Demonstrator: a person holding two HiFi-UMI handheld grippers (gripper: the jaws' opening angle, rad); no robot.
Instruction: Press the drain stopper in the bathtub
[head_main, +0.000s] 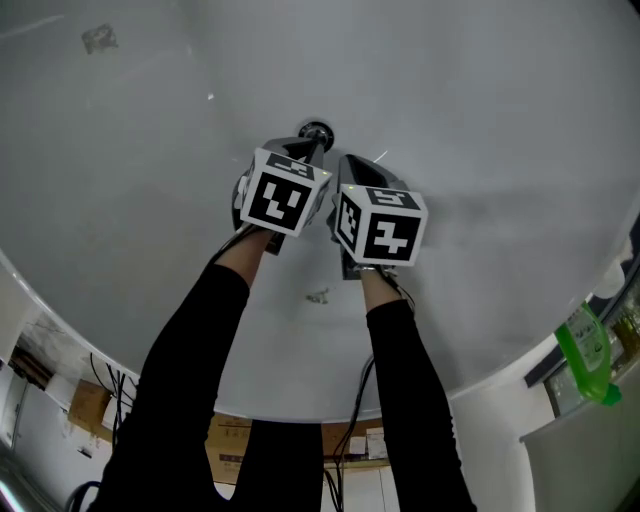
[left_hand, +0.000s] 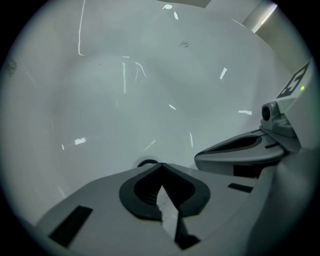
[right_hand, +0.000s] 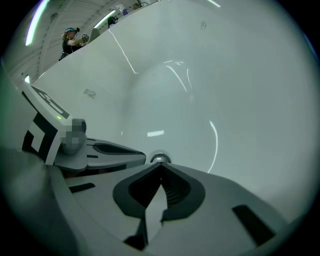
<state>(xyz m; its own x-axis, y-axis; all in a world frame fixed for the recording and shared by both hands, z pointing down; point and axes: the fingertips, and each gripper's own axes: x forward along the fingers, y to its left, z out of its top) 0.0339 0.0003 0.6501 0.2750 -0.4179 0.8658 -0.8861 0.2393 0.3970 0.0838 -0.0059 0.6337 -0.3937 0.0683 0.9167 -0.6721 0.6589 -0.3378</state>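
Note:
The round chrome drain stopper (head_main: 315, 130) sits in the floor of the white bathtub (head_main: 150, 200). My left gripper (head_main: 310, 148) is shut with nothing in it, and its tips are right at the stopper's near edge. In the left gripper view the drain stopper (left_hand: 146, 163) peeks out just beyond the closed tips (left_hand: 160, 165). My right gripper (head_main: 347, 165) is also shut and empty, a little right of the stopper and short of it. The right gripper view shows the stopper (right_hand: 159, 159) directly ahead of the meeting tips (right_hand: 161, 166). Whether either gripper touches it is unclear.
A small mark (head_main: 317, 296) lies on the tub floor below the grippers, and a label (head_main: 98, 40) at the far left. A green bottle (head_main: 585, 355) stands on the ledge at the right. Cardboard boxes (head_main: 85, 405) and cables lie outside the rim.

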